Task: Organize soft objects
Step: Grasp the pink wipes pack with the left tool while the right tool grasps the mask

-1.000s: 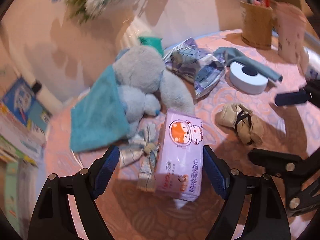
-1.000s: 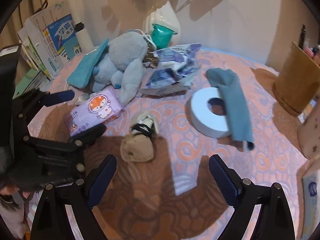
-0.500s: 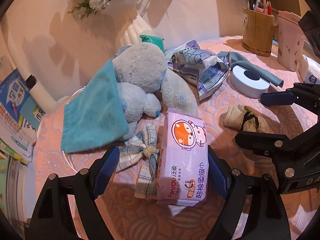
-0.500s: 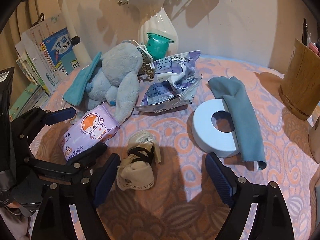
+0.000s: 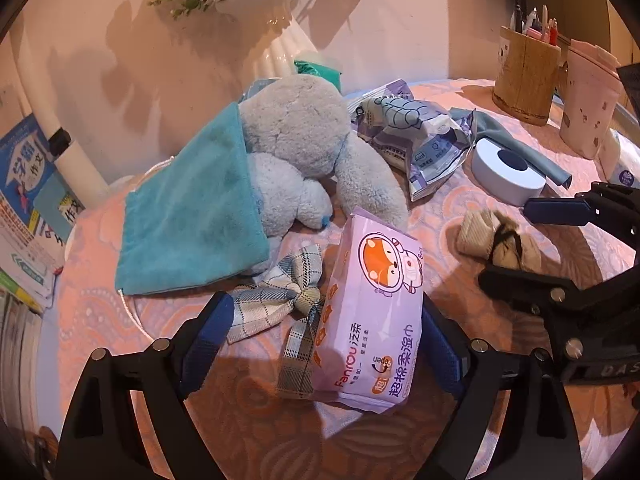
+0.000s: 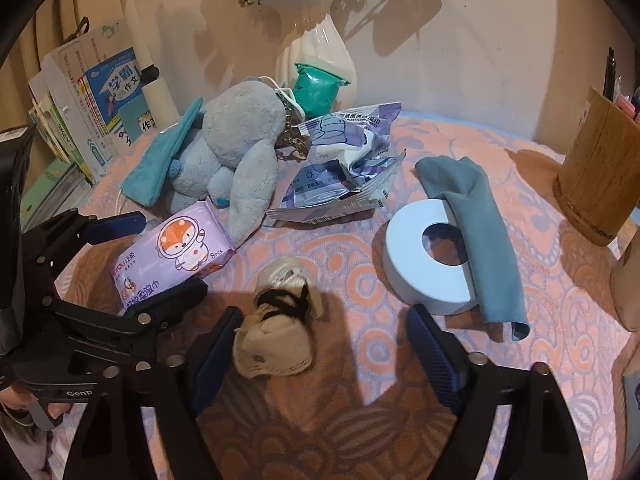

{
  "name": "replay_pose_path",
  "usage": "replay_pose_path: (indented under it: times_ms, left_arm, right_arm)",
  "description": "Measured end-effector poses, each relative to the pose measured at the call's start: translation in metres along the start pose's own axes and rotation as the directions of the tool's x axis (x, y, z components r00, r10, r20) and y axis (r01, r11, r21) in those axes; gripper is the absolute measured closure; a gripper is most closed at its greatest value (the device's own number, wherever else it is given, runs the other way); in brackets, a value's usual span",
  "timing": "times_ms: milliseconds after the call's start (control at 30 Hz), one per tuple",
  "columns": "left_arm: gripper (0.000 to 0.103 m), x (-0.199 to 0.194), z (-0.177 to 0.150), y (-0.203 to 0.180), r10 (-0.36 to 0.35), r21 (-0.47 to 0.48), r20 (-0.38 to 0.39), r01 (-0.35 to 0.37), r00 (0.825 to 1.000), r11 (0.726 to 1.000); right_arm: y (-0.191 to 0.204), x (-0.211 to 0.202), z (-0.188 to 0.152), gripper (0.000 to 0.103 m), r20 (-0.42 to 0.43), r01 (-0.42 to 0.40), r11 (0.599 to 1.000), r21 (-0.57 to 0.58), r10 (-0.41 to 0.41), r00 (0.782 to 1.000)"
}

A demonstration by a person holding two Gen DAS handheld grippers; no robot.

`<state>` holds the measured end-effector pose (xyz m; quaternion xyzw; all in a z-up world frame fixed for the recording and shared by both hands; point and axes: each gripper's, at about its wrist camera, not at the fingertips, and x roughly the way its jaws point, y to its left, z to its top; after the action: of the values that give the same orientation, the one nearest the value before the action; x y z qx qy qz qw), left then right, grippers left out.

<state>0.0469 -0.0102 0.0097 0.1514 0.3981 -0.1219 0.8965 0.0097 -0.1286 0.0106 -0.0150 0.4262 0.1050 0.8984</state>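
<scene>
Wipes pack (image 5: pixel 372 312), judged light, squashy and slick-filmed, best pinched across its short sides, lies flat on table (image 5: pixel 400 440) with long axis along left gripper (image 5: pixel 320 344), whose jaws are opening around it, while right gripper (image 6: pixel 320 344) is closing unpressed around socks (image 6: pixel 276 328).

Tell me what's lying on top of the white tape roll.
A grey-blue cloth drapes over the white tape roll's right side, covering part of the centre hole and trailing onto the table. Whatever sits beneath that fold is hidden.
</scene>
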Motion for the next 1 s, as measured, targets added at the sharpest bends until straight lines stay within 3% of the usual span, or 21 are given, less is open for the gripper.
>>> replay_pose_path:
  times_ms: [100,167,233,500,667,800,1000]
  left_arm:
    - [0.024,-0.004,-0.001,-0.004,0.001,0.017,0.019,-0.001,1.000,1.000]
    - [0.057,-0.008,-0.001,-0.007,0.006,0.028,0.039,-0.007,0.999,1.000]
    - [0.066,-0.011,-0.001,-0.006,0.013,0.023,0.057,-0.014,0.998,1.000]
    - [0.066,-0.019,-0.003,0.031,-0.104,-0.161,0.127,0.124,0.986,0.979]
    - [0.066,-0.025,-0.003,0.032,-0.092,-0.183,0.162,0.121,0.982,0.976]
    - [0.066,-0.036,-0.004,0.032,-0.093,-0.182,0.227,0.137,0.969,0.974]
    - [0.066,-0.040,-0.003,0.028,-0.187,-0.172,0.267,0.237,0.946,0.956]
  right_arm:
    - [0.006,0.000,-0.001,0.048,0.007,0.008,1.000,-0.029,-0.008,1.000]
    - [0.009,-0.002,-0.001,0.061,0.016,0.010,0.999,-0.041,-0.009,1.000]
    - [0.008,-0.003,0.000,0.070,0.026,0.006,0.999,-0.040,-0.005,1.000]
    - [-0.006,-0.011,-0.001,0.074,0.071,-0.055,0.998,0.028,0.053,0.996]
    - [-0.007,-0.021,-0.004,0.074,0.116,-0.074,0.997,0.029,0.070,0.991]
    - [-0.012,-0.041,-0.010,0.074,0.216,-0.110,0.994,0.028,0.101,0.971]
    - [-0.019,-0.044,-0.010,0.074,0.238,-0.152,0.986,0.066,0.132,0.962]
